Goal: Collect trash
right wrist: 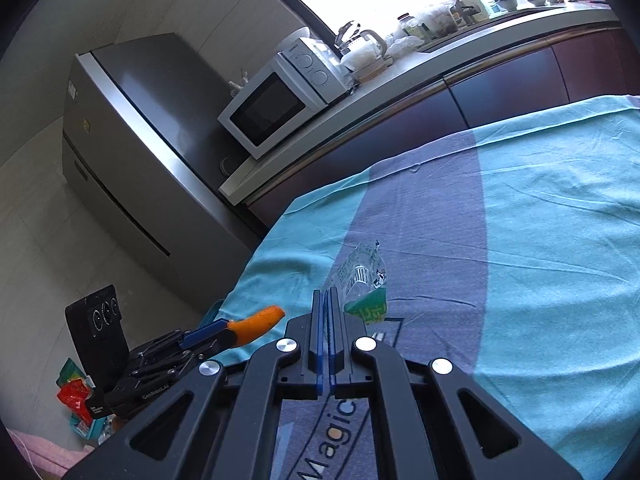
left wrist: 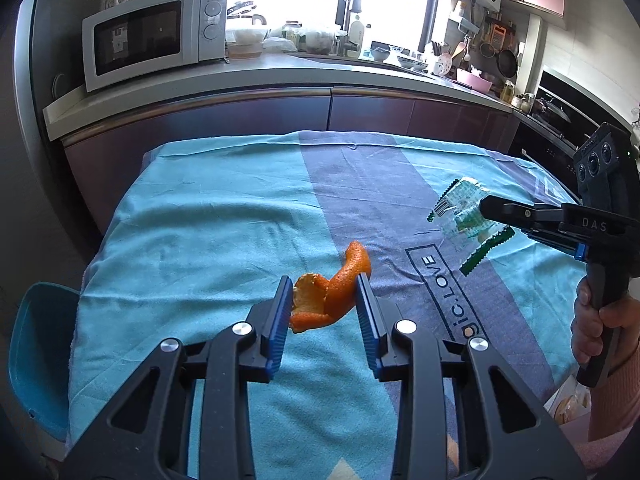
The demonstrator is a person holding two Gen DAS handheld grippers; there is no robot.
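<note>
Both tools grip: left (left wrist: 325, 294) orange peel (left wrist: 332, 292) (loosely), right (right wrist: 329, 308) wrapper (right wrist: 360, 276).

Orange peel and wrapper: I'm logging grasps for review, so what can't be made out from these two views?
- Orange peel: in the left wrist view, its contact with the left gripper is unclear; the right wrist view shows only a tip.
- Plastic wrapper: the part pinched by the right gripper is hidden by its fingers.
- Wrapper print: too small to read.
- No trash bin shows.
</note>
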